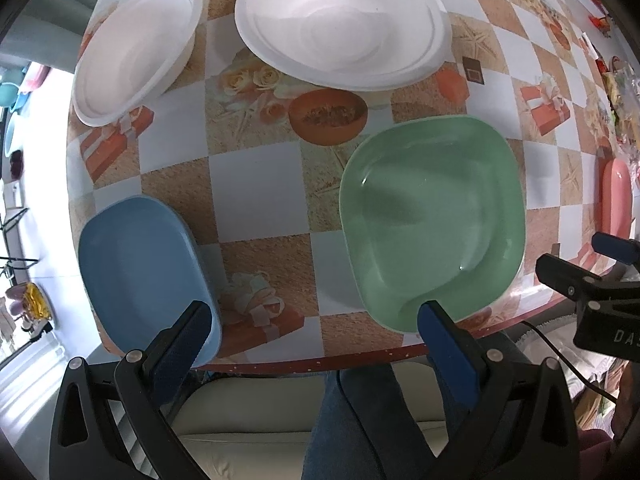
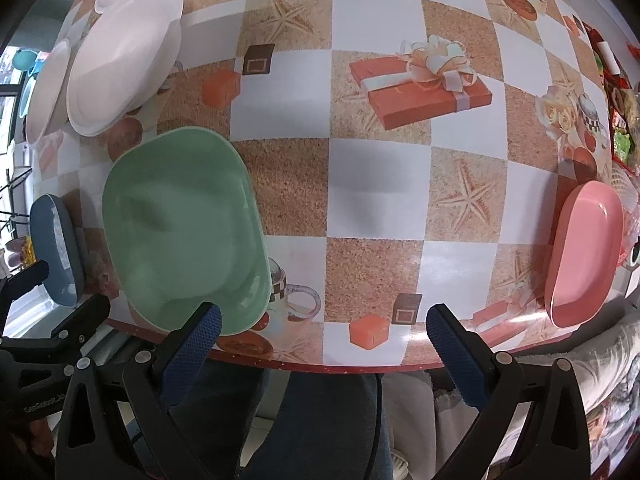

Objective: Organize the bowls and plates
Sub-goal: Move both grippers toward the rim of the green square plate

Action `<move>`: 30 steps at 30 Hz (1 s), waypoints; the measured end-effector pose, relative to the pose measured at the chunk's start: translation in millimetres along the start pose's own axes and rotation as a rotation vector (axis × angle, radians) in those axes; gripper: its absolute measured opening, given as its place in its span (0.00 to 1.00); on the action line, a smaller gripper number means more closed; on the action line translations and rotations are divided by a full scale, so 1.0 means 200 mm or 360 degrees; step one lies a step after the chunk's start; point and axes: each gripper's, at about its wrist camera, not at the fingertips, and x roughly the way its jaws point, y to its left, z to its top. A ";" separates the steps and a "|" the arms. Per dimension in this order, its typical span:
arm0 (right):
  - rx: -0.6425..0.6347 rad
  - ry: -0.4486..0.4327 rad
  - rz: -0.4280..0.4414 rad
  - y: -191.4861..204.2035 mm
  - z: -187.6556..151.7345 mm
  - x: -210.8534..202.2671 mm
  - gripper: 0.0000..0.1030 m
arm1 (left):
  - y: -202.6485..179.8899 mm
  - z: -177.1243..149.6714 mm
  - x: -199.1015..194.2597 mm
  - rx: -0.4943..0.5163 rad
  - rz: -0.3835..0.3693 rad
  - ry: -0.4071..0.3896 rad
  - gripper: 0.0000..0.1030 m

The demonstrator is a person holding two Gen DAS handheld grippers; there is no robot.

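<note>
At the far left, the blue plate (image 1: 144, 276) sits on the near left corner of the table (image 1: 260, 184), which is covered in a checkered cloth printed with starfish, gift boxes and melons. Farther back on that side a white foam bowl (image 1: 136, 54) rests near the table's left edge. The left gripper (image 1: 314, 326) hovers over the near edge with its blue-padded jaws spread wide and nothing between them; its left finger overlaps the blue plate's near rim in the left wrist view, though contact cannot be judged. To the right of the first foam bowl lies a second, larger white foam bowl (image 1: 340, 20), apart from it. In front of that one, the green plate (image 1: 432, 224) lies flat near the table's front edge, well apart from the blue plate.

In the right wrist view the green plate (image 2: 184, 228) shows at the left, with the white bowls (image 2: 124, 56) behind it. The right gripper (image 2: 324, 320) hangs over the front edge, jaws wide apart and empty, above a bare stretch of cloth. At the far right, the pink plate (image 2: 586, 252) lies near the right front corner, well apart from the green one.
</note>
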 end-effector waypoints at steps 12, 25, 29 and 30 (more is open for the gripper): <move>-0.0005 0.0027 0.0005 0.00 -0.02 0.06 1.00 | -0.02 0.01 0.04 0.0006 0.0019 0.0031 1.00; 0.0007 0.0024 -0.0012 0.00 0.01 0.04 1.00 | -0.04 0.02 0.04 -0.0020 0.0052 0.0010 1.00; 0.0013 0.0027 -0.0012 -0.01 0.01 0.05 1.00 | -0.05 0.01 0.04 -0.0021 0.0062 0.0011 1.00; 0.0014 0.0026 -0.0013 -0.02 0.02 0.05 1.00 | -0.04 0.01 0.04 -0.0034 0.0076 0.0008 1.00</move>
